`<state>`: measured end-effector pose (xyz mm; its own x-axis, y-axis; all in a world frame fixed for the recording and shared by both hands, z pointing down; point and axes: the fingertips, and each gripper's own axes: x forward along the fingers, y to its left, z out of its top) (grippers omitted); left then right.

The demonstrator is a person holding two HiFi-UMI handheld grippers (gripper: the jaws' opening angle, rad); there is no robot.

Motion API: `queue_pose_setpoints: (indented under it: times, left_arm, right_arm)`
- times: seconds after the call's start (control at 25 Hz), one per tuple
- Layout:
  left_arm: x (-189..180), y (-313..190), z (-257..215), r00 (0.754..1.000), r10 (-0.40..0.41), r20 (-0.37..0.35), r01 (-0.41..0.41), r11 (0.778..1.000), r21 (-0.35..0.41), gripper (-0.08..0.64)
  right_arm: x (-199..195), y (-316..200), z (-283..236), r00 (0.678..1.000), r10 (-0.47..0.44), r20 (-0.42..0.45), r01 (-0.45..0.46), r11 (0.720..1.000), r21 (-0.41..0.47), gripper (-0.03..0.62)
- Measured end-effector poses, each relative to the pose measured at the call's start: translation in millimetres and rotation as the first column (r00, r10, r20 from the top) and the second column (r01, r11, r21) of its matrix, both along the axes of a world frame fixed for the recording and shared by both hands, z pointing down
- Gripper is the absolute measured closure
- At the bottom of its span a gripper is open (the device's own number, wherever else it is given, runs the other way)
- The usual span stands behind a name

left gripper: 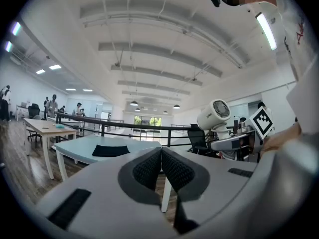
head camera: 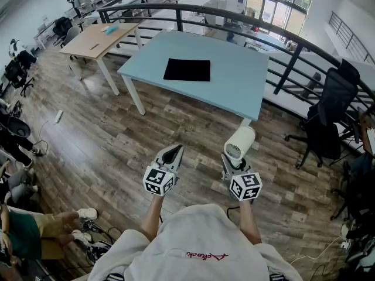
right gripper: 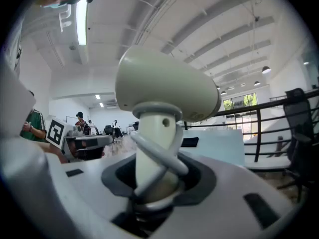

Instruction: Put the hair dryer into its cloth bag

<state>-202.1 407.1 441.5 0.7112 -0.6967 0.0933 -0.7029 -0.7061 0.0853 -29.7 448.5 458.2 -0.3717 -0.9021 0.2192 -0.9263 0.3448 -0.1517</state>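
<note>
No word or number can be read for certain. A line of red script [head camera: 206, 255] runs across the person's white shirt [head camera: 193, 230], below the hair dryer [head camera: 240, 142], upside down and too small to make out. A small dark brand mark [left gripper: 210, 115] on the hair dryer's barrel is unreadable. The marker cube [head camera: 245, 187] just below the hair dryer and the second marker cube [head camera: 159, 181] to its left bear only black-and-white square code patterns.

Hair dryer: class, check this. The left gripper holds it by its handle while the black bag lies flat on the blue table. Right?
No: the right gripper holds the hair dryer by its handle, as the right gripper view shows. The black bag does lie flat on the blue table.
</note>
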Motion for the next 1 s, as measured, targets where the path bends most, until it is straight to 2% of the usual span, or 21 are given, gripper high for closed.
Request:
queue_pose_setpoints:
  times: [0.6, 1.0]
  left_arm:
    - [-10, -11, 1, 1.0, 0.007, -0.002, -0.007, 1.0, -0.001, 0.551]
    - [-22, -32, 4, 1.0, 0.023, -0.015, -0.023, 1.0, -0.011, 0.551]
  right_arm:
    - [-8, -10, 0, 1.0, 0.015, 0.004, -0.015, 1.0, -0.008, 0.417]
    - [-20, -22, 0, 0.999, 0.031, -0.043, -0.032, 0.999, -0.014, 0.417]
